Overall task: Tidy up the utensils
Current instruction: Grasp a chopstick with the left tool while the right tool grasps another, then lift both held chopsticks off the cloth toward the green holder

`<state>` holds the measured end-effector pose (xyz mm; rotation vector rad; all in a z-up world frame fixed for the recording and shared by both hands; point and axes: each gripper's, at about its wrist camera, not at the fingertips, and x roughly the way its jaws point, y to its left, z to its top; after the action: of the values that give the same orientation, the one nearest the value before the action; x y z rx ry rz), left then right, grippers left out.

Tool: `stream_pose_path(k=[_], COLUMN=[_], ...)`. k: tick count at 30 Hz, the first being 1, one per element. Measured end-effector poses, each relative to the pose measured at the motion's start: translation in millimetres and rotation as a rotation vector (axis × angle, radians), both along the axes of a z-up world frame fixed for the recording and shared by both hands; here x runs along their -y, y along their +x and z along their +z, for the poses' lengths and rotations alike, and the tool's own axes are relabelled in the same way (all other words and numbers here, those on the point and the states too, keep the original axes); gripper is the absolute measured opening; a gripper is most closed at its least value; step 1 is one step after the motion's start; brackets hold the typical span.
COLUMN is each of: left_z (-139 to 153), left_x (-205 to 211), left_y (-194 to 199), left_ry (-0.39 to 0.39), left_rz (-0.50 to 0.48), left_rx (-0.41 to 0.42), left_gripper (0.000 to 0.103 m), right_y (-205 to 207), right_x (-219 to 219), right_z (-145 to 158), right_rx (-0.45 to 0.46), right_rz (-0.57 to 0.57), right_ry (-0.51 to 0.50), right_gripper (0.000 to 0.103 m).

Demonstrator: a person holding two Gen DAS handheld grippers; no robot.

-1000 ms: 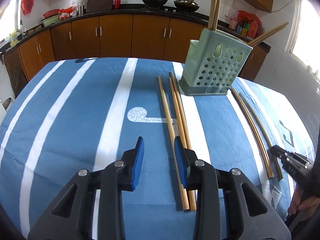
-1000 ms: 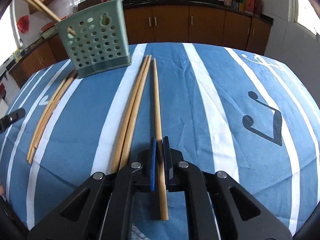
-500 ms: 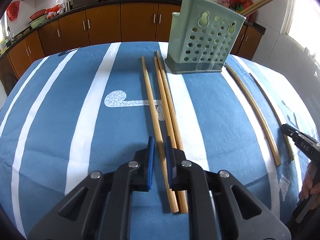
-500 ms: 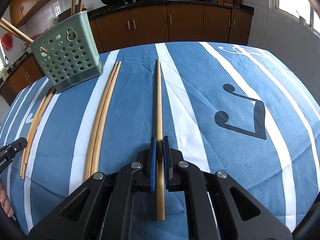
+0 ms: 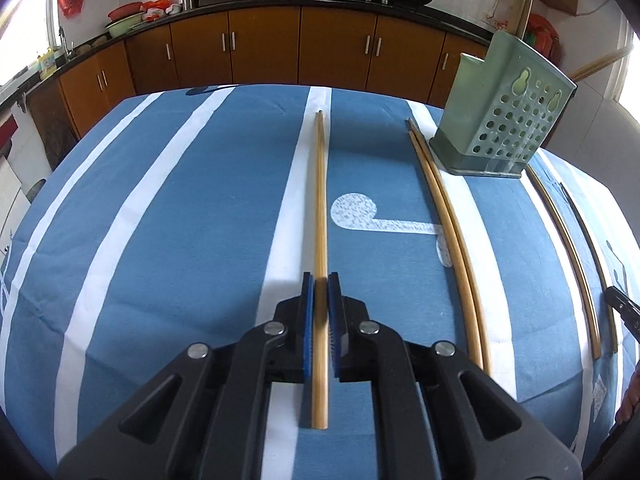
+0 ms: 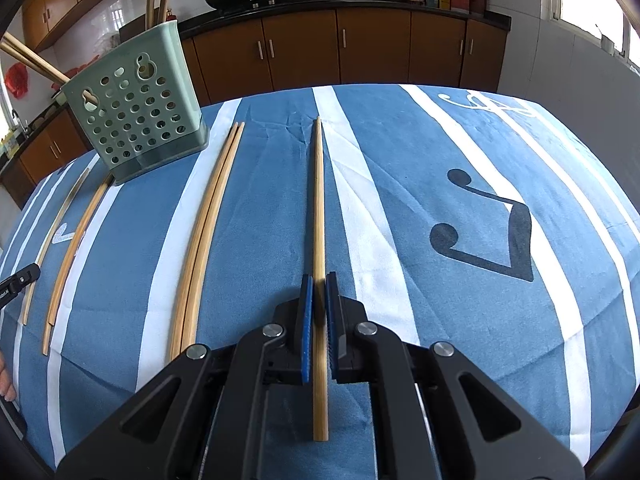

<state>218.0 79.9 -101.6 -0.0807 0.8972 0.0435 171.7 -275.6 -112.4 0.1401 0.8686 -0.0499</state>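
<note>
My left gripper point(image 5: 320, 280) is shut on a long wooden chopstick point(image 5: 320, 200) that points away over the blue striped tablecloth. My right gripper point(image 6: 319, 278) is shut on another wooden chopstick point(image 6: 318, 200), also pointing away. A green perforated utensil holder point(image 5: 502, 114) stands at the far right in the left wrist view and at the far left in the right wrist view point(image 6: 136, 116), with several chopsticks standing in it. A pair of chopsticks point(image 5: 444, 220) lies on the cloth next to the holder; it also shows in the right wrist view point(image 6: 208, 224).
Two more chopsticks point(image 5: 568, 248) lie on the cloth beyond the holder, also seen in the right wrist view point(image 6: 68, 248). The round table's edge point(image 6: 592, 360) curves close on both sides. Brown kitchen cabinets point(image 5: 260, 48) line the wall behind.
My left gripper closed on a chopstick and lifted it clear of the pair, moving it left. My right gripper kept its chopstick and shifted it right, away from the pair.
</note>
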Motion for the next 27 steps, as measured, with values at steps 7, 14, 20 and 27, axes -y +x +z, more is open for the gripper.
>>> stream_pose_path(k=[7,14,20,27], left_z=[-1.6,-0.8,-0.2,-0.3], left_x=[0.9,-3.1,-0.6,2.7], left_y=[-3.2,-2.2,-6.4,-10.6], left_ry=[-0.02,-0.033,-0.013,0.001], left_rz=[0.004,0.004,-0.014,-0.021], left_rx=[0.003,0.003,-0.001,-0.003], left_gripper=[0.009,0.009,0.01,0.01], right_y=[0.3,0.3,-3.4,-8.1], right_x=[0.2,0.3,-2.9,-3.1], right_z=[-0.1,-0.2,-0.7,-0.3], right_rx=[0.001,0.001,-0.001,-0.001], right_rz=[-0.001,-0.001,0.016,0.018], right_ry=[-0.002,-0.004,-0.019,-0.022], right_gripper=[0.008,0.008,0.008,0.008])
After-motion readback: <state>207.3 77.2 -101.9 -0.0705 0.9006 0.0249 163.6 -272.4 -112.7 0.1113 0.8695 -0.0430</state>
